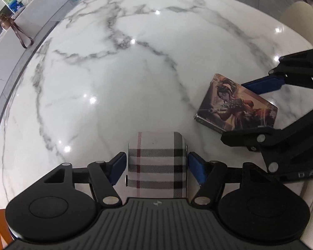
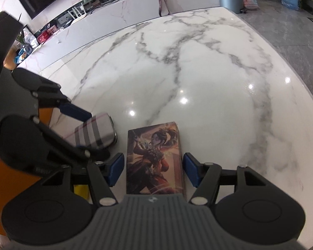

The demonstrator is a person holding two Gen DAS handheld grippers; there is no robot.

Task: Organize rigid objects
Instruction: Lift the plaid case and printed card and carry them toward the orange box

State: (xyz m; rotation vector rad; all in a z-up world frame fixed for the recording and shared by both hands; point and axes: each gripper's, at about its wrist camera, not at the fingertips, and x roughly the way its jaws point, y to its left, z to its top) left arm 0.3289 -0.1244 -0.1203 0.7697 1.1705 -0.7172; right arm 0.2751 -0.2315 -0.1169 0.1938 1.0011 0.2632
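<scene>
Marble counter (image 1: 135, 62) holds both items mid-grasp: left gripper (image 1: 156, 166) jaws pinch the case (image 1: 156, 162); right gripper (image 2: 154, 170), jaws spread around the box (image 2: 154, 156) beside it, likely closes next.

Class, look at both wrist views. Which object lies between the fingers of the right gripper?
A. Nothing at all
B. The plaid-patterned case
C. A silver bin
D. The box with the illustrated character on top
D: in the right wrist view the illustrated box lies on the marble table between the blue pads of the right gripper, while the plaid case sits in the left gripper.
</scene>
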